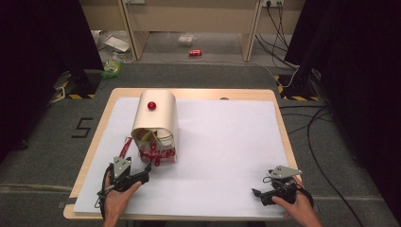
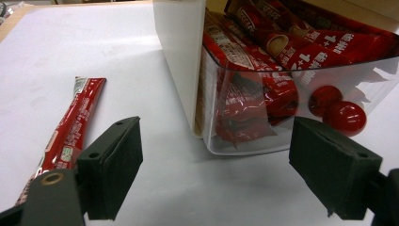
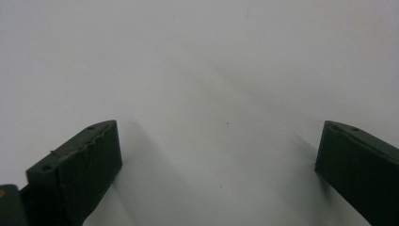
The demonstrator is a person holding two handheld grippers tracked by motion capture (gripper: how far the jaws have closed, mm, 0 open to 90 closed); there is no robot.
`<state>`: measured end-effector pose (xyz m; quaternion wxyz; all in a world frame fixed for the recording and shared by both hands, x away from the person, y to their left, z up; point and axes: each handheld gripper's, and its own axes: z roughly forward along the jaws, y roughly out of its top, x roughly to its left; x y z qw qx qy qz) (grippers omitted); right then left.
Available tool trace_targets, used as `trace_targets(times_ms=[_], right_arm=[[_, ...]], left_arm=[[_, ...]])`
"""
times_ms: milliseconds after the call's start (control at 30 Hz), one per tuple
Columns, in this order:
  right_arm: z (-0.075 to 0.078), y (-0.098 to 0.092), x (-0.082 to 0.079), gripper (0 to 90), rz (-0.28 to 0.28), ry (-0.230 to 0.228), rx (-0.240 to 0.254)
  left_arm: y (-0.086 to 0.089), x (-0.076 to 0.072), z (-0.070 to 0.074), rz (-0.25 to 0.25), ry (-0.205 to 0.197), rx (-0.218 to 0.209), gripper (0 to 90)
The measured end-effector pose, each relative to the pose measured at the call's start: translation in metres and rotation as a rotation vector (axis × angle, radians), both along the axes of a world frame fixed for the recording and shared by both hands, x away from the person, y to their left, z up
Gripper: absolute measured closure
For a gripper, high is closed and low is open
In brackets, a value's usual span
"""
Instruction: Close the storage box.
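Red snack sachets [image 2: 263, 56] fill a cream bread-bin-shaped box with a rounded top and a clear plastic front [image 1: 155, 126], which stands on the left half of the white sheet [image 1: 222, 142] covering the wooden table [image 1: 92, 156]. A small red knob [image 1: 151, 105] sits on the curved top of the box. In the left gripper view the sachets lie heaped behind the transparent wall, and two round red balls [image 2: 336, 110] rest low at the front, touching one another. One long red stick packet [image 2: 70, 125] lies flat on the sheet outside the box, just beside its left wall, with its near end running under the left jaw of that view. The left gripper [image 1: 142, 174] is held low on the sheet just in front of the box, its jaws spread wide and holding nothing, the clear front wall lying between them but farther off. The right gripper [image 1: 259, 195] rests near the front right corner of the sheet, well apart from the box; its jaws also stand wide apart, released, with bare white sheet between them.
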<state>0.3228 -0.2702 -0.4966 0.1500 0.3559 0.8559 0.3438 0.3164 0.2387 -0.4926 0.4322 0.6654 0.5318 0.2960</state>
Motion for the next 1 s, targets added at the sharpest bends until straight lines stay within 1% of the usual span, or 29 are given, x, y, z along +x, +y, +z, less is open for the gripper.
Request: trace_targets(times_ms=[1000], right_arm=[[0.000,0.000,0.000,1.2,0.000,0.000,0.000]], left_arm=[[0.000,0.016,0.000,0.008,0.002,0.006,17.6]])
